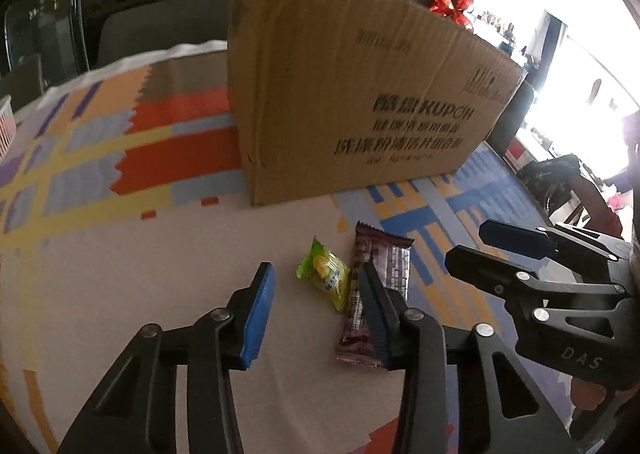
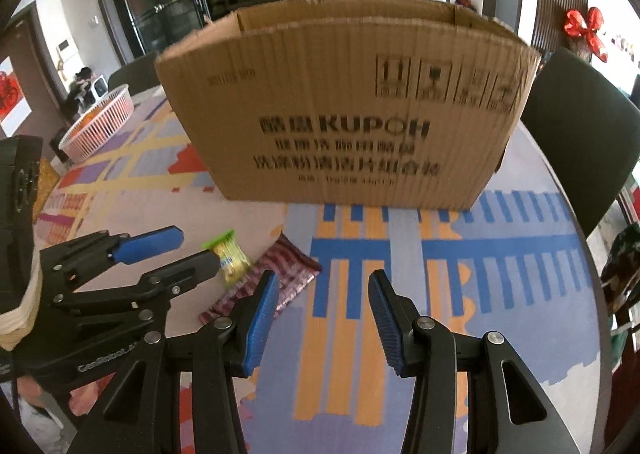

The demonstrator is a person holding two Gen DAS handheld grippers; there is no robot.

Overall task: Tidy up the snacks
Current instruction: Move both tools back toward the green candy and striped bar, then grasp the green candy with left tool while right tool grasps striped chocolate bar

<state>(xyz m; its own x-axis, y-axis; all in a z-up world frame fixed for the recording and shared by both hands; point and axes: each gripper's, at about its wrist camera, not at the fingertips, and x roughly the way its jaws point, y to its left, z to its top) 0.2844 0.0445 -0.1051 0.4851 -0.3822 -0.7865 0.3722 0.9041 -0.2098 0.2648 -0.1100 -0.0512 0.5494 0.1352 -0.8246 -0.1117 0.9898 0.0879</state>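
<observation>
Corrugated cardboard box (image 2: 344, 102) stands behind crinkly green candy wrapper (image 1: 325, 279)

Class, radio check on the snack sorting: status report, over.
Left gripper open, above green candy. Right gripper open, empty. Brown wrapper beside the candy on the table. Cardboard box behind them; nothing blocking.
</observation>
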